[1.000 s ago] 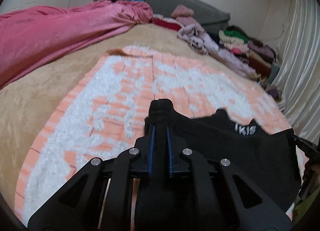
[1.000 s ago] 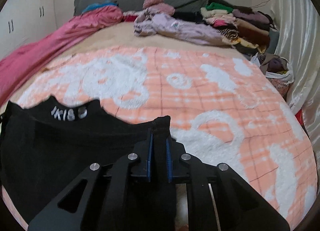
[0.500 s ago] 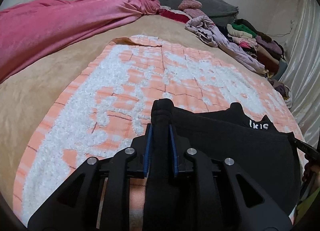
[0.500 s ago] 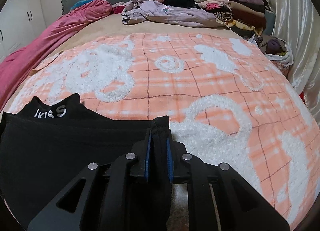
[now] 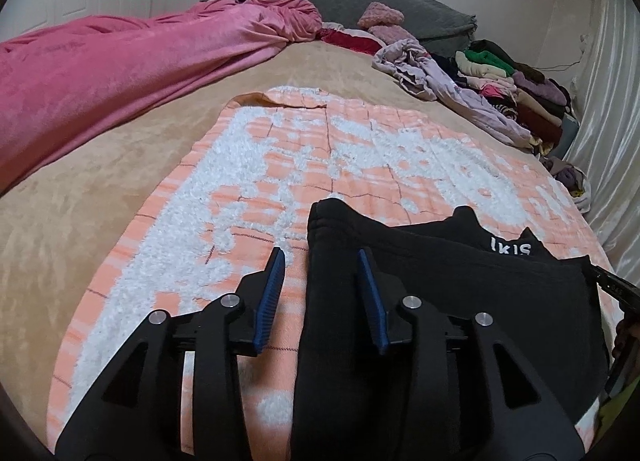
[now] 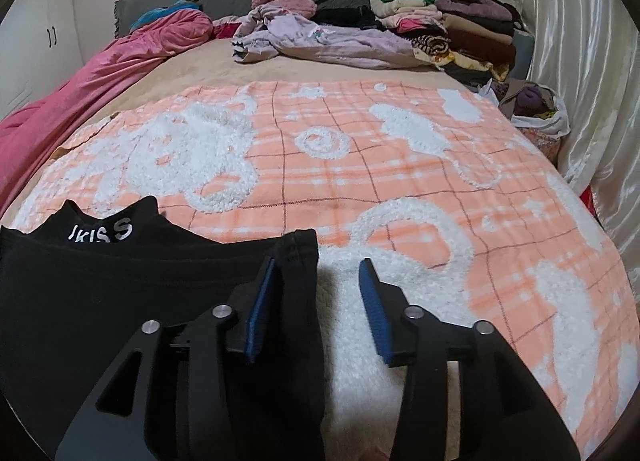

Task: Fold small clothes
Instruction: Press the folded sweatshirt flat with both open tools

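Lying loose between both grippers' parted fingers [image 5: 276, 285]: black garment [image 5: 460, 301]

Both grippers pointed forward and downward. The left gripper [image 5: 321, 257] had just been opening; its blue-padded fingers [image 5: 269, 297] stood apart, black cloth lying loose between them. The right gripper [image 6: 318, 267] had likewise just been opening, its pads spread, the left pad just beside the cloth's edge.
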A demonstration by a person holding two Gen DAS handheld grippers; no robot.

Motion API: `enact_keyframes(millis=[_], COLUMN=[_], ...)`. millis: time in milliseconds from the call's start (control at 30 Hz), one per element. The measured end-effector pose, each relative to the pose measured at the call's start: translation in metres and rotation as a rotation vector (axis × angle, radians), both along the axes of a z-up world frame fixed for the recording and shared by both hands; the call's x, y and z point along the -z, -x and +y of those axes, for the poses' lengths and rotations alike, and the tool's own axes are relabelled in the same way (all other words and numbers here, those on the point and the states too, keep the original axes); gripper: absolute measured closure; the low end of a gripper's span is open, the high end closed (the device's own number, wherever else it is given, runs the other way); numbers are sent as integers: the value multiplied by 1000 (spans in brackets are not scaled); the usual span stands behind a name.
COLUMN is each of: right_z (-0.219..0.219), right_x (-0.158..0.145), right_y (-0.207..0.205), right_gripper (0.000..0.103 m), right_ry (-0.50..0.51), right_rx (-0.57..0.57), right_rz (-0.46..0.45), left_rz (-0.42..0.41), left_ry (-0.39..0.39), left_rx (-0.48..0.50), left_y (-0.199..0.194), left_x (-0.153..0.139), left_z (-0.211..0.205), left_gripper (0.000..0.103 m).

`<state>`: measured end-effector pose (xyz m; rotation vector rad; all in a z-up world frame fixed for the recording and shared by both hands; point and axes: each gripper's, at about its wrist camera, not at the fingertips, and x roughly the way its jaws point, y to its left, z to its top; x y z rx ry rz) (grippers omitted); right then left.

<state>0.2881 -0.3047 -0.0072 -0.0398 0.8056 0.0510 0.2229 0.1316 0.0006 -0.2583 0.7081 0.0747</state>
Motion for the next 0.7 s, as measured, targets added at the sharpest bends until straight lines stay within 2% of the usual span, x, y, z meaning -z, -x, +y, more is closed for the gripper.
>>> enact_keyframes(millis=[167,367,433,467,500,700], right_z=[-2,-4,-5,-6,-6,-2], right_x=[-10,-17,-17,-18,-18,-24], right_y=[17,41,49,52,54,56], right_gripper=[52,49,45,42,42,41], right_ry=[-20,-40,-49,-51,-52,-20], right_rx=[-3,-14,-17,-18,-19,-52], right_rz=[-30,-54,-57,-58,-60,-64], left_rz=[-25,-50,-55,-57,-60,-63], left_ry=[-1,0,-5,-13,-18,-5], left_rx=[1,0,0,-6,-13,13], left_y=[10,20,24,26,28,39], left_x=[-9,-17,-19,-20,-20,-22], left_z=[-2,-4,-4,-4,-5,-13], left_gripper=[60,55,53,47,45,45])
